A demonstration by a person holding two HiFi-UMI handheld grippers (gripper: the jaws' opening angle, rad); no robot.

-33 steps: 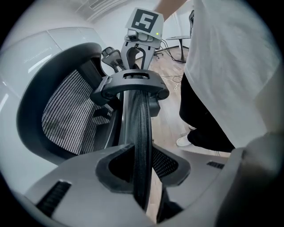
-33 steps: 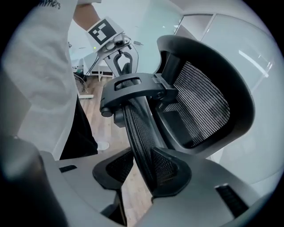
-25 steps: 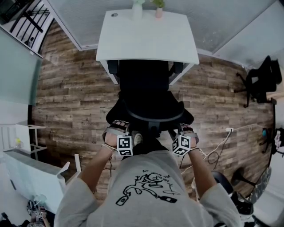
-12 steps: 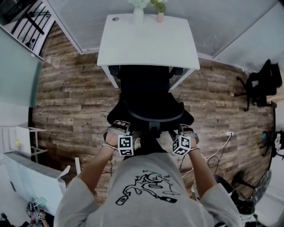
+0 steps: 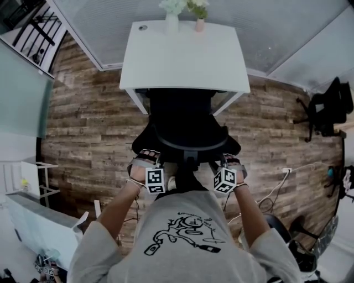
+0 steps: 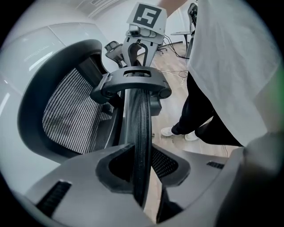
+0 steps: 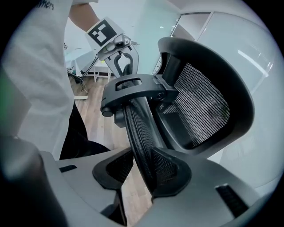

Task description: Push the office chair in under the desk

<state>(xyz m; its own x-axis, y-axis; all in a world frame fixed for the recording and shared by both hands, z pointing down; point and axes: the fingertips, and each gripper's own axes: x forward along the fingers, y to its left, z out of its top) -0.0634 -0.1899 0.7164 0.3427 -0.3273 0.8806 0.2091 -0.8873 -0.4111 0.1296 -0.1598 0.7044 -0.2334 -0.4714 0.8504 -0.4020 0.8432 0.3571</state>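
The black office chair (image 5: 185, 119) stands at the white desk (image 5: 185, 55), its seat partly beneath the desktop's near edge. My left gripper (image 5: 148, 156) is shut on the left side of the mesh backrest rim (image 6: 142, 128), and my right gripper (image 5: 228, 158) is shut on the right side of the same rim (image 7: 142, 133). In each gripper view the thin rim runs between the pads (image 6: 171, 166) (image 7: 171, 170). The curved headrest (image 6: 66, 115) (image 7: 204, 102) rises beyond the rim. The chair's base and wheels are hidden.
Two small vases with plants (image 5: 172, 11) (image 5: 198, 14) stand at the desk's far edge by the wall. Another black chair (image 5: 326, 105) stands at the right, a cable (image 5: 274, 190) lies on the wooden floor, and white furniture (image 5: 38, 224) is at lower left.
Both grippers and the chair have moved toward the desk. The armrests, visible beside the desk legs before, now sit under the desktop's edge.
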